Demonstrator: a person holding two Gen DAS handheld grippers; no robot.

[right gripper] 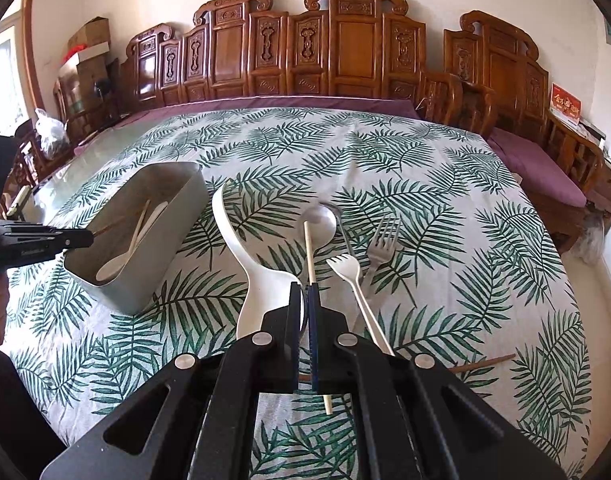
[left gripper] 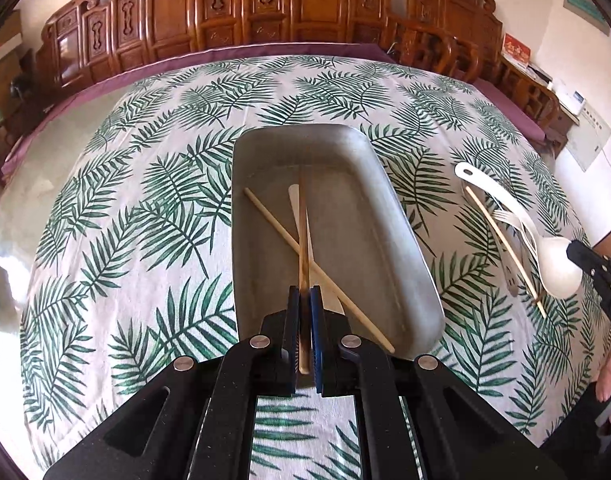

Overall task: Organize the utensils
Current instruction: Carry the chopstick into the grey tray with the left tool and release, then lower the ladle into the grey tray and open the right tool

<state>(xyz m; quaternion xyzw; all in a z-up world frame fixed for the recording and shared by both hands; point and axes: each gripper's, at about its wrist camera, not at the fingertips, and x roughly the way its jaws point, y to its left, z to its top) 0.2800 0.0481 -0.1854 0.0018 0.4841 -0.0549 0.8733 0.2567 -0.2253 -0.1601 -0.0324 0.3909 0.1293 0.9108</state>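
1. So, the left gripper point(left gripper: 304, 292) has its jaws clamped on a dark wooden chopstick point(left gripper: 303, 236). It runs straight out between the pads and its far end reaches over the grey bin point(left gripper: 389, 216).
2. Inside the grey bin there's already a pale chopstick point(left gripper: 273, 220) lying diagonally, crossing under the held one, plus a white plastic utensil point(left gripper: 295, 204) along the floor. From the right wrist view that one reads as a small white spoon point(right gripper: 117, 264) with its bowl at the near end.
3. The right gripper point(right gripper: 304, 292) is squeezed shut on the edge of the big white ladle-type spoon point(right gripper: 261, 292). The pads pinch the bowl rim, and the handle curves away up toward the bin. In the left wrist view you can see the black fingertip right against the spoon's bowl point(left gripper: 559, 266).
4. Still loose on the leaf-print tablecloth point(right gripper: 445, 184), just right of the big spoon: another light chopstick point(right gripper: 310, 252), a metal spoon point(right gripper: 321, 220), a white plastic fork point(right gripper: 347, 266) and a metal fork point(right gripper: 381, 244). They're all bunched together, overlapping a bit.
5. A brown chopstick point(right gripper: 485, 363) pokes out from behind the right gripper's body, off on the right side.
6. The bin sits to the left of that pile, with a stretch of cloth between them.
7. Carved wooden benches point(right gripper: 345, 52) with purple cushions run along the far side of the table.
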